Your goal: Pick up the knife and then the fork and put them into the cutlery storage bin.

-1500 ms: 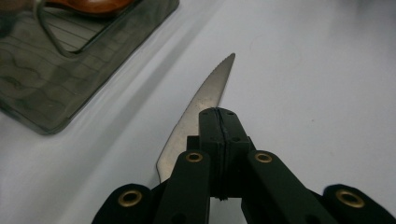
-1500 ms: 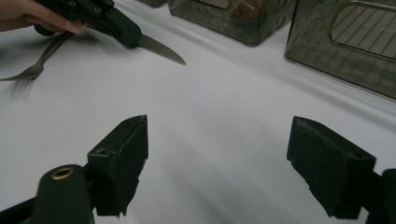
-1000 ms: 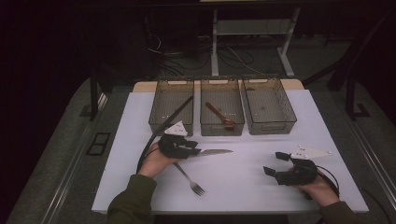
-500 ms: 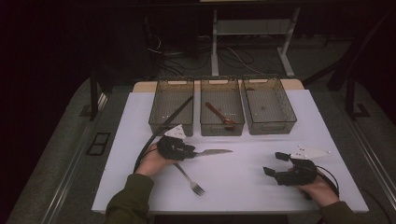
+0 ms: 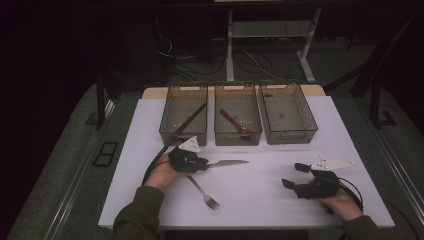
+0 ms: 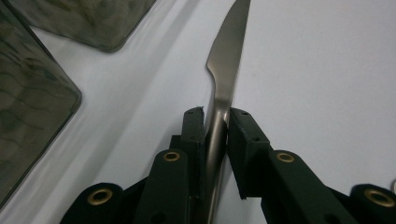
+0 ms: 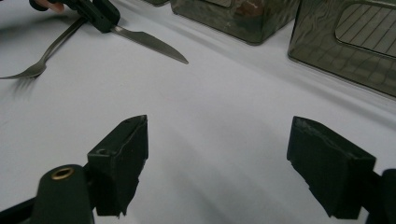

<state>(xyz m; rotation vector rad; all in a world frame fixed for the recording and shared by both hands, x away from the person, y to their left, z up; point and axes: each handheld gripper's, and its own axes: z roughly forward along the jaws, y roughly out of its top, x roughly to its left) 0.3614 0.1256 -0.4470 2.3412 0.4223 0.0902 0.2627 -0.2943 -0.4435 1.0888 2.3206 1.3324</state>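
The left gripper [image 6: 216, 116] has just been closing its jaws on the handle of a knife [image 6: 226, 65], which lies between them with both pads against the metal; the blade runs straight ahead of the jaws over the white counter [image 6: 317, 70]. A fork [image 5: 202, 190] lies on the counter just behind and beside this gripper, its handle reaching toward it, and three smoky bins [image 5: 238, 120] stand in a row beyond it. The right gripper [image 5: 295, 176] rests well apart, jaws spread wide with nothing between them.
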